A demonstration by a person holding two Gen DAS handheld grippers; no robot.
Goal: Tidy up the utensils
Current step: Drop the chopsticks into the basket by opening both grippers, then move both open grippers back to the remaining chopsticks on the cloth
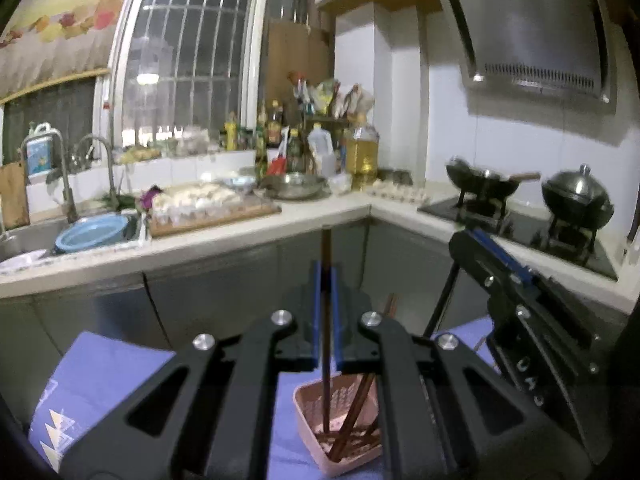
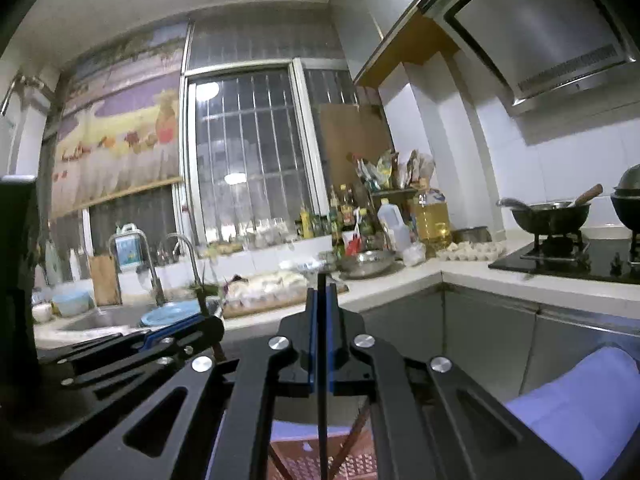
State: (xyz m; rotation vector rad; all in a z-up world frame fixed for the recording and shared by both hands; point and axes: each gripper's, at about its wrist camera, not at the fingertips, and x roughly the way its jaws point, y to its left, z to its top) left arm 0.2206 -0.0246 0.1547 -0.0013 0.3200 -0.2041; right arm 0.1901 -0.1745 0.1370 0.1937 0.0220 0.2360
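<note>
Left wrist view: the left gripper (image 1: 327,276) sits at centre frame, its blue pads (image 1: 317,312) clenched on a dark chopstick (image 1: 326,344) that stands nearly upright. The stick's lower end reaches down into a pink basket (image 1: 310,432) at the bottom centre, which rests on a purple cloth (image 1: 108,372). More brown chopsticks (image 1: 354,416) lean at a slant inside the basket (their tops hidden behind the gripper frame). At the right of the frame the right gripper (image 1: 476,240) comes in at an angle, just beside the left one.

Right wrist view: the right gripper (image 2: 322,296) is pinched tight on a thin dark stick (image 2: 322,400) that runs straight down the middle, ending over the basket's mesh (image 2: 352,464) at the bottom edge. Brown chopsticks (image 2: 356,428) show slanted just right of it. The left gripper (image 2: 200,320) lies at the lower left.

Behind both, a white counter (image 1: 312,216) carries a steel bowl (image 1: 294,186) and an oil bottle (image 1: 361,148); a wok (image 1: 482,182) sits at the right.
</note>
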